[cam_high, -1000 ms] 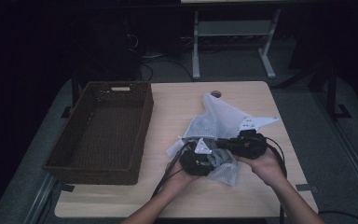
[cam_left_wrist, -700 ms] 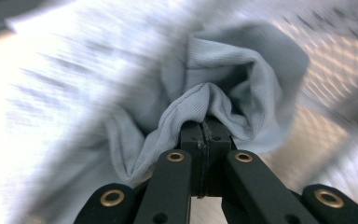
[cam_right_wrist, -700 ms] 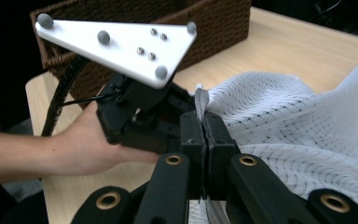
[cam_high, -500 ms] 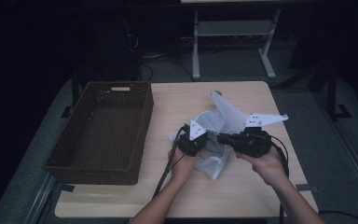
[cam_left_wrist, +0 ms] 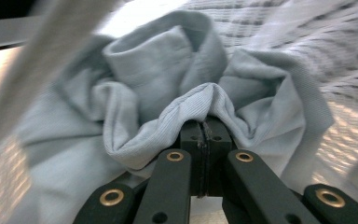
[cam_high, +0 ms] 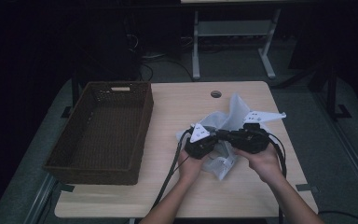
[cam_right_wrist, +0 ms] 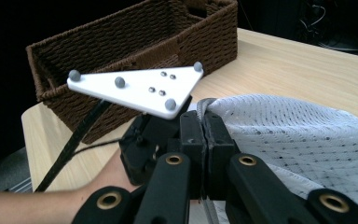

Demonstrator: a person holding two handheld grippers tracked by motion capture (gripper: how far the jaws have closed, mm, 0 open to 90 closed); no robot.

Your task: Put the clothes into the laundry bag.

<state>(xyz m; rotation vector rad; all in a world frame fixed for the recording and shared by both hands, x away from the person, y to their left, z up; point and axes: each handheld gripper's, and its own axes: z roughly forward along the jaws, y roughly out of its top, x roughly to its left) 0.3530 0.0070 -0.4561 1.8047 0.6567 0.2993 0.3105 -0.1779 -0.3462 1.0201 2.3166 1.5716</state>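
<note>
The pale cloth (cam_high: pixel 223 140) sits bunched at the middle of the table (cam_high: pixel 177 191), right of the wicker basket (cam_high: pixel 100 130), with the left gripper (cam_left_wrist: pixel 204 128) clamped on a ribbed fold and the right gripper (cam_right_wrist: pixel 204 122) clamped on a mesh edge, the two nearly nose to nose. The left jaws have just been closing, and the fold is now pinched between them. To do this step well, I would draw the two grips apart evenly to open the cloth flat, keeping both pinches firm so neither thin edge slips, and lifting slightly so the bunch does not drag.
</note>
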